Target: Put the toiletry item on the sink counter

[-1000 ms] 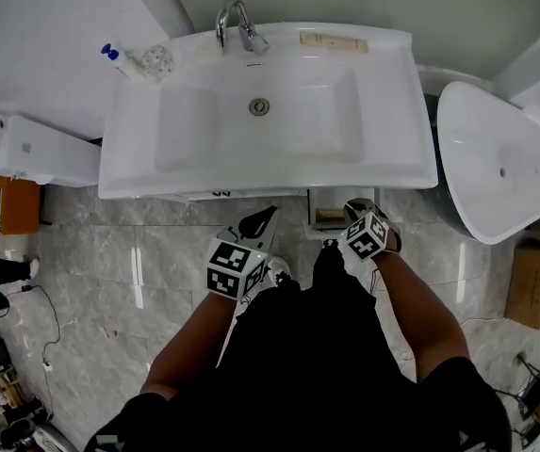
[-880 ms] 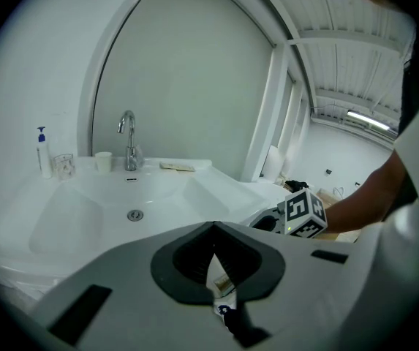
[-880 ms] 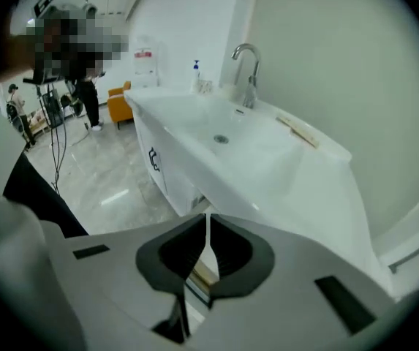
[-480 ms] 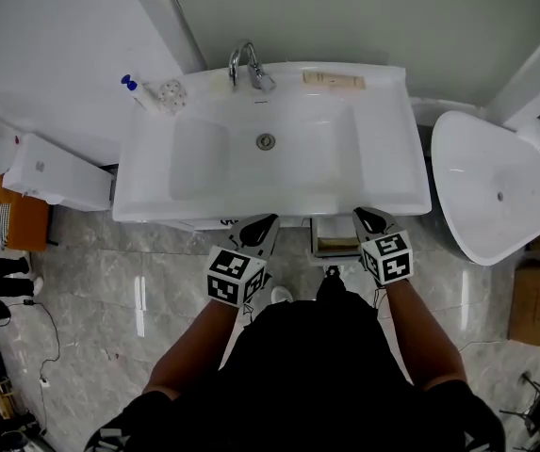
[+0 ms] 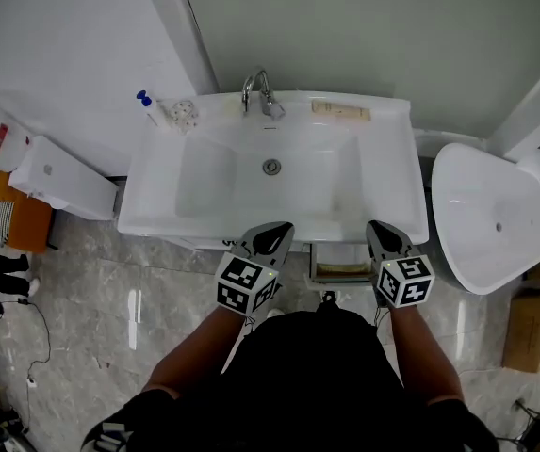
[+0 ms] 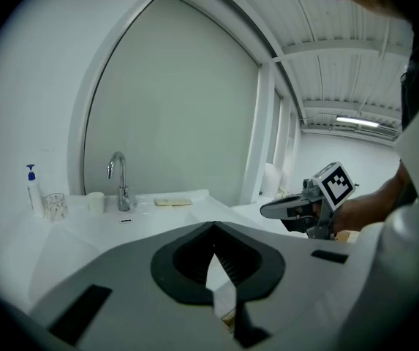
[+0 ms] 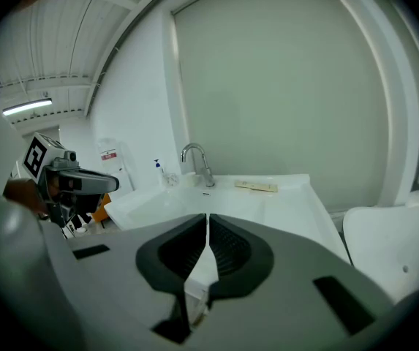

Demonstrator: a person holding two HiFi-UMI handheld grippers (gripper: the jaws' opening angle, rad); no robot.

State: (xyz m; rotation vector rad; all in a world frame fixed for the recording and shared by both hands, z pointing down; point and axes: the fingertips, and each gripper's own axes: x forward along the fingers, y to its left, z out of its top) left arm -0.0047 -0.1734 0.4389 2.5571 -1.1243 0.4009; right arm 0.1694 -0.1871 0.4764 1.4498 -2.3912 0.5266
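A flat beige toiletry item (image 5: 340, 111) lies on the back right of the white sink counter (image 5: 392, 149), right of the faucet (image 5: 262, 92). The same item (image 6: 173, 202) lies beyond the basin in the left gripper view, and it (image 7: 255, 186) shows in the right gripper view too. My left gripper (image 5: 270, 237) hovers at the sink's front edge, shut and holding nothing. A little to its right, my right gripper (image 5: 384, 235) is also shut with nothing in it. Each one shows from its own camera: left gripper (image 6: 213, 225), right gripper (image 7: 207, 216).
A blue pump bottle (image 5: 143, 100) and a glass cup (image 5: 183, 113) stand at the counter's back left. An open drawer (image 5: 340, 269) shows under the sink's front. A white fixture (image 5: 491, 215) stands right, a white box (image 5: 62, 177) left, and a cardboard box (image 5: 533, 328) sits on the floor.
Both grippers have risen from below the sink to its front edge. The right one rose more and has rolled upright. The head view has tilted up towards the wall.
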